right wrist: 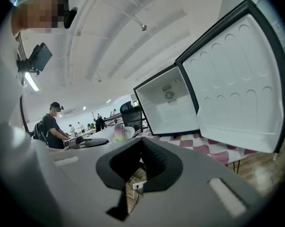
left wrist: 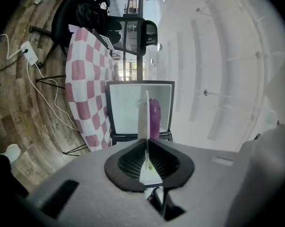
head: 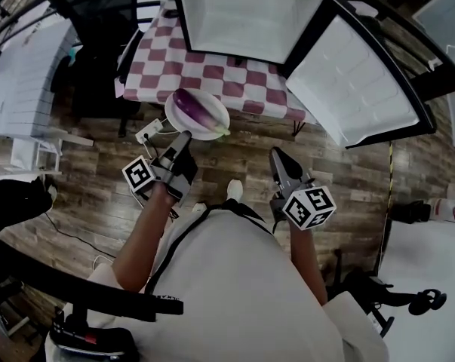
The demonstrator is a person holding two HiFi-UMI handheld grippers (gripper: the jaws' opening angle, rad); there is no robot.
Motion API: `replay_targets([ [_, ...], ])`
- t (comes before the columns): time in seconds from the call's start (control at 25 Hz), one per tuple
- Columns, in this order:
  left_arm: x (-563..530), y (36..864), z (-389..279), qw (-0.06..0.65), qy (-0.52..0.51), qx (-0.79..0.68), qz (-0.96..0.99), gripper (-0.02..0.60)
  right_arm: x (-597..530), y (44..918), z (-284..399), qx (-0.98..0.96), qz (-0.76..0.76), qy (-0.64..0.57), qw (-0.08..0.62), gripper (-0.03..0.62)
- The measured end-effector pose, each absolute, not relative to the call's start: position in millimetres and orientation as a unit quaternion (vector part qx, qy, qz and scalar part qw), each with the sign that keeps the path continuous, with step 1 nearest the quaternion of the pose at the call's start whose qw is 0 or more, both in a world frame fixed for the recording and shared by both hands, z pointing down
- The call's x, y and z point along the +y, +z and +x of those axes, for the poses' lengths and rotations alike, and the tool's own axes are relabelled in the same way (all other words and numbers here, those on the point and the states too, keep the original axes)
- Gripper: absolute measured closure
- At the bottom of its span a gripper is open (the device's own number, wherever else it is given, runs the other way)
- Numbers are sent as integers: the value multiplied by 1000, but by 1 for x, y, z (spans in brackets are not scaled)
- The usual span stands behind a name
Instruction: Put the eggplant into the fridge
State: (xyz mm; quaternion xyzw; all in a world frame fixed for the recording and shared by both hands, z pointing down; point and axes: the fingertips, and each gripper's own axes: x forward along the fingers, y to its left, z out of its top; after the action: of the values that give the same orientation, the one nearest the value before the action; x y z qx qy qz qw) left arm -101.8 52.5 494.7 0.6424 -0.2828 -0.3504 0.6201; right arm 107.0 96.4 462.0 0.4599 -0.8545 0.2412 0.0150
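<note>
Eggplant [head: 195,108], purple, long & smooth, lies on round white plate [head: 179,121]. Left gripper [head: 185,137] pinches plate's thin rim; right gripper [head: 275,154] closed tight, w/ nothing inside.

The fridge [head: 246,13] stands open, door [head: 355,81] swung aside

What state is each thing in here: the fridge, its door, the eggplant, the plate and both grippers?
fridge: on the checked table, the inside that shows is bare.
fridge door: swung wide open.
eggplant: lying on the plate, not yet in the fridge.
plate: held up by its rim, in front of the table.
left gripper: shut on the plate's rim.
right gripper: shut, holding nothing.
</note>
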Motion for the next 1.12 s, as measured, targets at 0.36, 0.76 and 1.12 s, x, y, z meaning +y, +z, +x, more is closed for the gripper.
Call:
replay_targets([
  [0.36,22,492,-70,613,-364,-296,636,551,58,465,140,-864,440,244,18,588],
  [0.76,20,497,-55,596,-381,-325,627,551,38,476,157,-883,400,245,26,588],
  [1.12,25,502,-53,594,-386,-342,617,551,36,488,161,-887,382,256,40,588],
])
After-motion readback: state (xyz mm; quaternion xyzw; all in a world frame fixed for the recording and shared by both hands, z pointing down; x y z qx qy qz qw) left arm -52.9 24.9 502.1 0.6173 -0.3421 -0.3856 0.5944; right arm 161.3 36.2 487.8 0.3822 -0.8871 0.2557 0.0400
